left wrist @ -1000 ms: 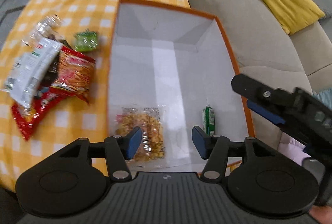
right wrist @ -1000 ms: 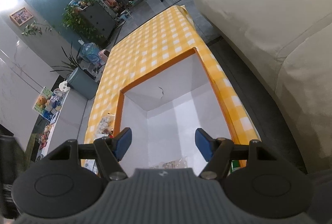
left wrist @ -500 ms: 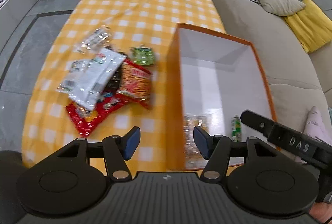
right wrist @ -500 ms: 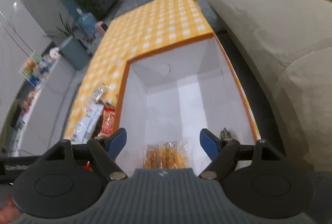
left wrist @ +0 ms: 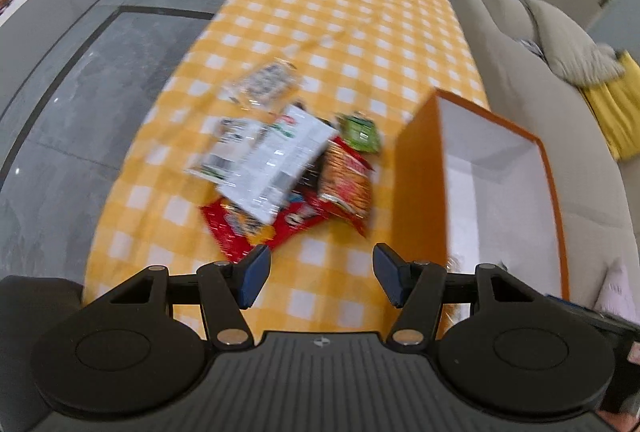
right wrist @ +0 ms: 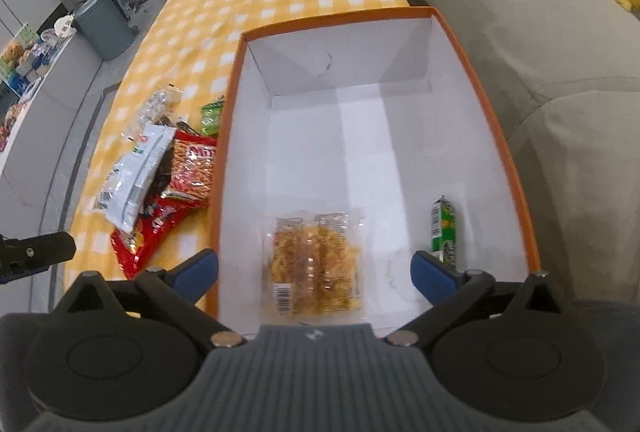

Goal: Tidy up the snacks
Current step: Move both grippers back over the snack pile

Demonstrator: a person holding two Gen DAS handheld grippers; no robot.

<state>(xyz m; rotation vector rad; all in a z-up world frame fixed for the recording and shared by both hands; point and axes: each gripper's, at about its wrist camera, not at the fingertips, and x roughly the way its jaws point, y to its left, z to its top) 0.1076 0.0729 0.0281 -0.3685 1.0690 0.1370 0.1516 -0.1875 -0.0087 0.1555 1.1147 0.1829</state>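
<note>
Right tongs [right wrist: 314, 274] are opening wide w/ nothing gripped, hanging over the box [right wrist: 516, 188]; clear pkt [right wrist: 316, 264] is lying below. Left tongs [left wrist: 316, 278], open & empty, are aiming at the snack pile [left wrist: 288, 168] at 11 o'clock on the tabletop [left wrist: 340, 12], prob. next pick.

The light is soft and even, with only weak shadows. The left wrist view is smeared by motion blur, mostly over the snack packets [left wrist: 288, 168]. Both views bend strongly at the edges.

Snack pile [right wrist: 156, 188] on cloth, orange box [right wrist: 496, 136] w/ clear pkt [right wrist: 316, 264], green pkt [right wrist: 443, 228]
</note>
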